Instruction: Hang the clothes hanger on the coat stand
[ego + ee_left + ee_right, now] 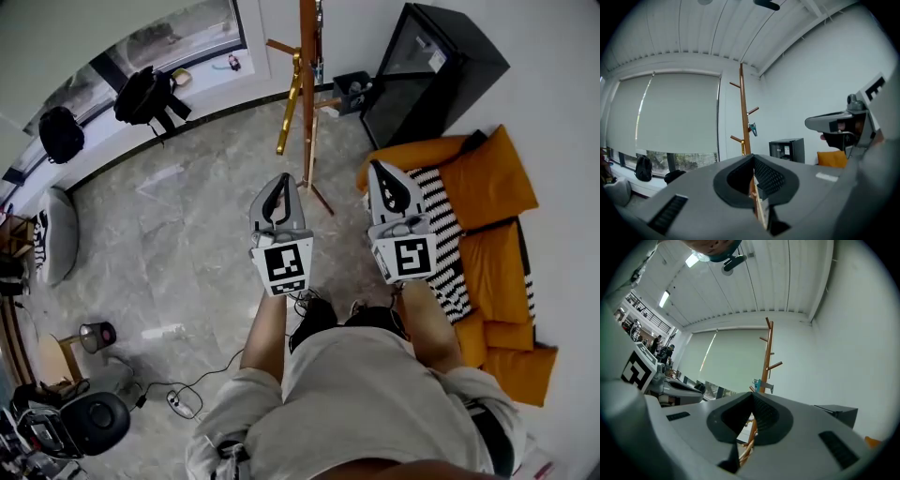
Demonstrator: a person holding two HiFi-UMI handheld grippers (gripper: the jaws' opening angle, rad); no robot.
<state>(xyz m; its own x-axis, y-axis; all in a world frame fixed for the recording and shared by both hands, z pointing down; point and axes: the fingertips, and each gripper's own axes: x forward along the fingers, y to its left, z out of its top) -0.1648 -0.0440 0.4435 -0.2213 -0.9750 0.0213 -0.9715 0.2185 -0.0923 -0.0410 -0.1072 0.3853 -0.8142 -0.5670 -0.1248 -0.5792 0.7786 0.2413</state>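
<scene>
Item: clothes hanger [289, 108], yellow-gold, seen edge-on in the head view. It hangs close along the left side of the coat stand [307, 94] pole, below an upper peg. Whether its hook sits squarely over that peg is too small to tell. Status: the hanging step looks done, since the hanger appears to rest on the stand and neither tool touches it; nothing plainly remains but a check of its seating. Left gripper [279, 180]: jaws pressed together, nothing between them, held over the stone floor well short of the stand's foot. Only the stand's pole shows beyond its tips in the left gripper view. Right gripper [380, 167]: jaws likewise closed and empty, near the orange sofa [492, 178] edge, apart from the stand.
</scene>
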